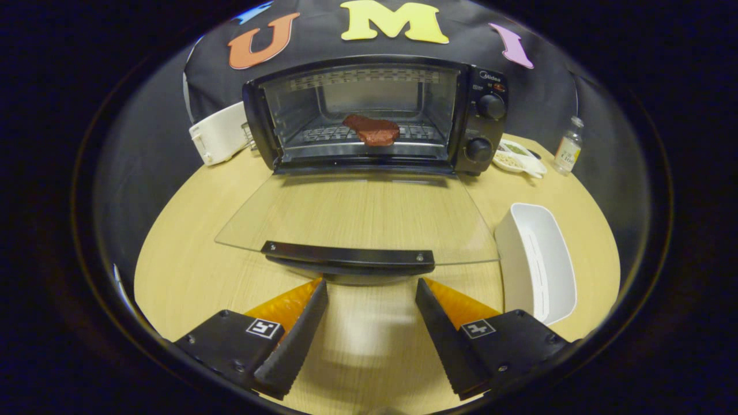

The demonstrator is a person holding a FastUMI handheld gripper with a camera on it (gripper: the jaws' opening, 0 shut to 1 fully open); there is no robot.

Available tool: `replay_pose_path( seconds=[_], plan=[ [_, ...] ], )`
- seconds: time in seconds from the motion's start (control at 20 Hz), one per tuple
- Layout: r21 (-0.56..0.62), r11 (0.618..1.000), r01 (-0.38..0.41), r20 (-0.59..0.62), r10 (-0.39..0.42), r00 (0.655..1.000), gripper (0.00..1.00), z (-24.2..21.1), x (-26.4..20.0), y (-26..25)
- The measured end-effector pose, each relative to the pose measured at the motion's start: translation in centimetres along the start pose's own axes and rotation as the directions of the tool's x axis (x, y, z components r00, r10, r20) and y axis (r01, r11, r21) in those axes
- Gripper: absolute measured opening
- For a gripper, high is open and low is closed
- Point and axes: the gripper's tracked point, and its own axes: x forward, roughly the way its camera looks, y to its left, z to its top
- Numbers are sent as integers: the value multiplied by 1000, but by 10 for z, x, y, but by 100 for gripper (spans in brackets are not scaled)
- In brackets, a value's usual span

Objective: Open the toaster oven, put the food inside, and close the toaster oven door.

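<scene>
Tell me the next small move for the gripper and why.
Probably ease forward and under the door handle to lift the glass door shut. The meat already lies on the rack in the oven, the door hangs fully open, and the gripper is open and empty just short of the handle.

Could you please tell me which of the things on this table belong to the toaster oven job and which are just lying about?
Part of the job:
- toaster oven
- its glass door, folded down open, and door handle
- piece of meat on the rack inside
- gripper, jaws open just short of the handle

Lying about:
- white tray beside the door
- white appliance
- small dishes
- glass bottle
</scene>
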Motion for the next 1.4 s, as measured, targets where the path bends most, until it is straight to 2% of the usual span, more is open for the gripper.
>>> replay_pose_path(
  seconds=[0.35, 0.95, 1.2, 1.4],
  plan=[
    [-1, 1000, -26, 27, 26, 999, 99, 25, -21, 1],
    [25, 996, -91, 171, 85, 982, 100, 129, -56, 9],
    [-44, 998, -48, 228, 57, 972, 100, 179, -54, 6],
    [-51, 997, -63, 256, 74, 964, 98, 194, -59, 10]
  ],
)
